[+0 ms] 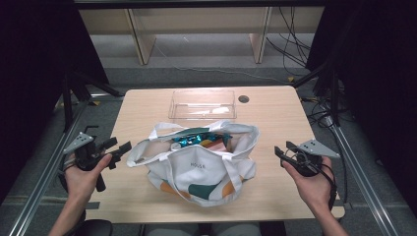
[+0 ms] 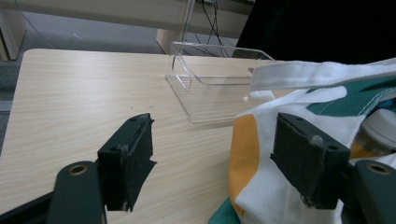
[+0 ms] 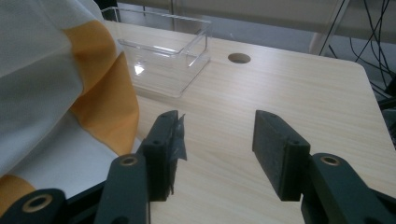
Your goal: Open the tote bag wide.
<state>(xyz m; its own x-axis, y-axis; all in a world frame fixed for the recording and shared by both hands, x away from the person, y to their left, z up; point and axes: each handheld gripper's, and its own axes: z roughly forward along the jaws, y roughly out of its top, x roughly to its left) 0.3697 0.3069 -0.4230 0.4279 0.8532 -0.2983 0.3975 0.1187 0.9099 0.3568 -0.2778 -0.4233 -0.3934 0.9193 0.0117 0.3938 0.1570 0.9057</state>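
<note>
Tote bag (image 1: 199, 164) of white canvas, printed with teal and orange shapes, lies near the middle of the light wooden table (image 1: 275, 118), toward the person's edge. Its mouth faces up and stands open, with the white handles (image 1: 164, 129) folded over the rim. Inside the mouth lies a shiny teal snack packet (image 1: 196, 137), with further items beside it that are too small to identify. In the left gripper view, a pale round lid shows just inside the bag opening at the right edge.

Left gripper (image 1: 118, 150) is held at the left side of the bag, close to the fabric. Its jaws stand released and wide apart; in the left gripper view, one pad (image 2: 128, 161) sits over bare tabletop and the other is in front of the bag cloth, with nothing clamped between them.

Right gripper (image 1: 281, 156) is held at the right side of the bag, a little apart from it. Its jaws are also released, with bare tabletop between the two pads in the right gripper view and the bag fabric at the left of that view.

Clear plastic box (image 1: 202, 104) sits just behind the bag, toward the far edge. A round cable hole (image 1: 243, 99) lies in the tabletop to its right.
</note>
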